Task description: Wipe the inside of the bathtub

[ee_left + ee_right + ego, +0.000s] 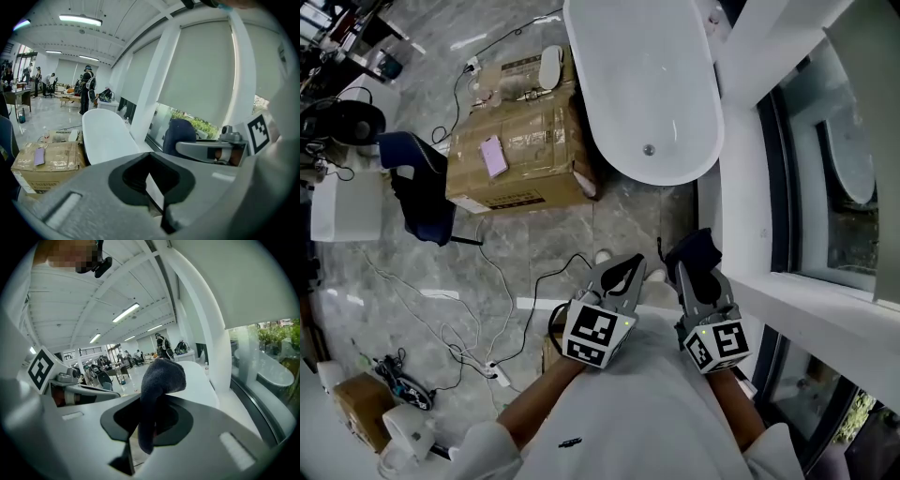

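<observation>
The white bathtub (647, 84) stands on the floor ahead of me, its drain (649, 149) at the near end; it shows too in the left gripper view (105, 136) and the right gripper view (201, 380). Both grippers are held close to my chest, well short of the tub. My right gripper (694, 262) is shut on a dark blue cloth (698, 248), which droops over its jaws (159, 380). My left gripper (623, 275) is shut with nothing in it (157, 187).
A cardboard box (520, 155) with a pink phone (493, 156) on it sits left of the tub. A dark chair (422, 187) and loose cables (487, 281) lie on the floor to the left. A white ledge (806, 300) and windows run along the right.
</observation>
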`<action>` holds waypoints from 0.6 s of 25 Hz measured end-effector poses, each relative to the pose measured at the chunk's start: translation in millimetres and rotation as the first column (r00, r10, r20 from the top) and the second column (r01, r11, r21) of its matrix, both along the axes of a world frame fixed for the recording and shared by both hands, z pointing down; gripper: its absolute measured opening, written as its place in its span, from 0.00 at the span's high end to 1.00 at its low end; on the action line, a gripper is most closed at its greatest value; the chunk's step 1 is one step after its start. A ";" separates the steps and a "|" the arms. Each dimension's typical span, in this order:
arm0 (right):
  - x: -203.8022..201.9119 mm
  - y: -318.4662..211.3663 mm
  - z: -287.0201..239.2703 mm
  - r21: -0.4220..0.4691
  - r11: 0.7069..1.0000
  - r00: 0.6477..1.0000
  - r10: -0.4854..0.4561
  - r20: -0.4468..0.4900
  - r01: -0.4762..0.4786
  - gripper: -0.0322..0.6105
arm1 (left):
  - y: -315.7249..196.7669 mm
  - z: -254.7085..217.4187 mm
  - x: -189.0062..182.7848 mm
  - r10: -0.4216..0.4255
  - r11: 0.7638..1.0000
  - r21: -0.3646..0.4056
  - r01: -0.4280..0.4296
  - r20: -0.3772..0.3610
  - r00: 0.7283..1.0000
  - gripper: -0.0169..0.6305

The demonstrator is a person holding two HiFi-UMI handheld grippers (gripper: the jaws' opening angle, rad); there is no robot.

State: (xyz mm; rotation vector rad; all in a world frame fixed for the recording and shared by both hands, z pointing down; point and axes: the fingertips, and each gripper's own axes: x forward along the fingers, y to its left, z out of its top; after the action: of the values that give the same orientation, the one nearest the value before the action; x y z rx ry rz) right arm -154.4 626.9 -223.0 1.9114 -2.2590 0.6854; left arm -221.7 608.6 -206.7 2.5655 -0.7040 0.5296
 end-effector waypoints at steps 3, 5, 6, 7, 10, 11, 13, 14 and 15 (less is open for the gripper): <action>3.5 -8.5 2.8 -0.012 0.999 0.999 0.038 -0.005 -0.038 0.86 | -8.6 0.0 -4.6 0.002 1.000 0.001 -0.002 -0.006 1.000 0.98; 3.7 -11.2 0.6 -0.015 0.998 0.999 0.053 -0.004 -0.053 0.86 | -10.5 0.0 -8.4 0.005 1.000 -0.009 -0.005 -0.011 1.000 0.98; 3.7 -13.7 -2.0 -0.014 0.998 0.998 0.057 -0.008 -0.057 0.86 | -12.6 -0.5 -9.8 0.007 1.000 -0.012 -0.007 -0.011 1.000 0.98; 4.1 -17.7 -5.1 -0.010 0.998 0.998 0.060 -0.014 -0.060 0.86 | -16.7 -2.3 -10.5 0.009 1.000 -0.010 -0.009 -0.014 1.000 0.98; 6.4 -33.6 -14.3 0.015 0.997 0.997 0.076 -0.018 -0.076 0.86 | -33.3 -9.2 -10.7 0.012 1.000 0.005 -0.012 -0.039 0.999 0.98; 6.6 -38.4 -16.6 0.024 0.996 0.996 0.084 -0.016 -0.083 0.86 | -37.9 -10.6 -12.1 0.014 1.000 0.011 -0.013 -0.045 0.999 0.98; 5.7 -46.5 -18.6 0.041 0.994 0.995 0.101 -0.019 -0.100 0.86 | -45.7 -11.3 -16.3 0.018 1.000 0.021 -0.017 -0.058 0.998 0.98; 5.0 -50.1 -18.6 0.046 0.993 0.994 0.109 -0.024 -0.108 0.86 | -49.1 -10.3 -18.7 0.020 1.000 0.022 -0.019 -0.064 0.998 0.98; 4.6 -53.8 -18.0 0.049 0.992 0.993 0.117 -0.029 -0.115 0.86 | -52.5 -9.0 -21.1 0.020 1.000 0.019 -0.019 -0.069 0.997 0.98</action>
State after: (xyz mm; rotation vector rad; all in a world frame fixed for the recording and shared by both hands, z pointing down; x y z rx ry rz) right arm -149.8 573.2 -241.0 2.0736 -2.1784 0.6162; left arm -242.8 556.1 -215.7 2.5965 -0.6635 0.4396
